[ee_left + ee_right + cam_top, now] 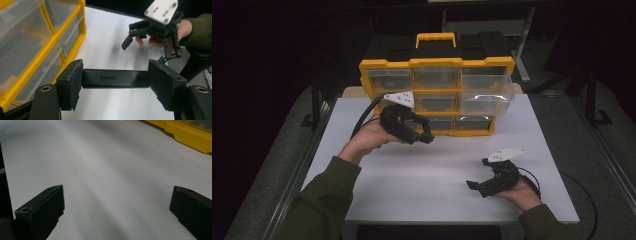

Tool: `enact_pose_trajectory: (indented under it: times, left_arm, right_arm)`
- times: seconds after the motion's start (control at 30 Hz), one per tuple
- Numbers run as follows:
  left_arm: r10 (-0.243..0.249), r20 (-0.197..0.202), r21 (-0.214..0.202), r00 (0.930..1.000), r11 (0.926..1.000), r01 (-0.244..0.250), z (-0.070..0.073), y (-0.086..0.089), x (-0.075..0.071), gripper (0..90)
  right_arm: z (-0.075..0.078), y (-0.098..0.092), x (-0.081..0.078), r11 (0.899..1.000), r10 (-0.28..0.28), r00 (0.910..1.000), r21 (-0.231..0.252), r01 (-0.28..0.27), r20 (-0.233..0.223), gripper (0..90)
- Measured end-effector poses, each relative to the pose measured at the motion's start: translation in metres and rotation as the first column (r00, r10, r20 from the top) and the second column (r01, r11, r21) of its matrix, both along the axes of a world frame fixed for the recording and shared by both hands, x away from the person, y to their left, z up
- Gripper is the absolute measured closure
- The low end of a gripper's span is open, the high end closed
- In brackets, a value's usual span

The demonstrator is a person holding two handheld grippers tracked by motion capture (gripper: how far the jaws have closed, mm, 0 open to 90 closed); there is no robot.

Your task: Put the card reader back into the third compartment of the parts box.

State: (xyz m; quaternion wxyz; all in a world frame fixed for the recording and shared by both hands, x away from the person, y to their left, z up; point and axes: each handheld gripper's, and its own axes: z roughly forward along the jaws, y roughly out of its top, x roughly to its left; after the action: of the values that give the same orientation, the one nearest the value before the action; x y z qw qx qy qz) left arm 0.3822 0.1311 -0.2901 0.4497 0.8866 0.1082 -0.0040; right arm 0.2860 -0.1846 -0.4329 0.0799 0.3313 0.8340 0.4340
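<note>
Black and slim, a bar-shaped device (115, 78) printed with the word UGREEN is clamped between the jaws of the left gripper (115, 82), lying low in the frame of the left gripper view. Its long axis runs straight across from one jaw pad to the other, each end pressed against a pad, and the lettering reads upside down from this camera. The casing looks smooth and matte, with a glossier patch toward its right end; what kind of device it is I cannot say for certain.

Seen from the high view, the left gripper (424, 131) is held up left of centre, just in front of the lower drawers of a yellow organiser (437, 95) with clear compartments that stands upright at the back of the white worktop (422, 185). The right gripper (479, 175) sits at the lower right of that frame, low over the worktop and well apart from the organiser. Its jaws stand wide apart with nothing between them, bare white surface showing through the gap.
</note>
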Motion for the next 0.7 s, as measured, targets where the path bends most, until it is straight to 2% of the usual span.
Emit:
enact_pose_trajectory:
  times: [0.3, 0.7]
  left_arm:
    - [-0.026, 0.019, -0.010, 0.9995, 0.9996, 0.026, 0.025, -0.006, 0.004, 30.3]
    - [-0.041, 0.024, -0.028, 0.9989, 0.9988, 0.041, 0.056, -0.012, 0.016, 30.3]
  right_arm:
    - [0.000, 0.000, 0.000, 1.000, -0.001, 1.0000, 0.000, 0.001, -0.001, 0.0]
    - [0.000, 0.000, 0.000, 1.000, 0.001, 1.0000, 0.000, -0.001, -0.002, 0.0]
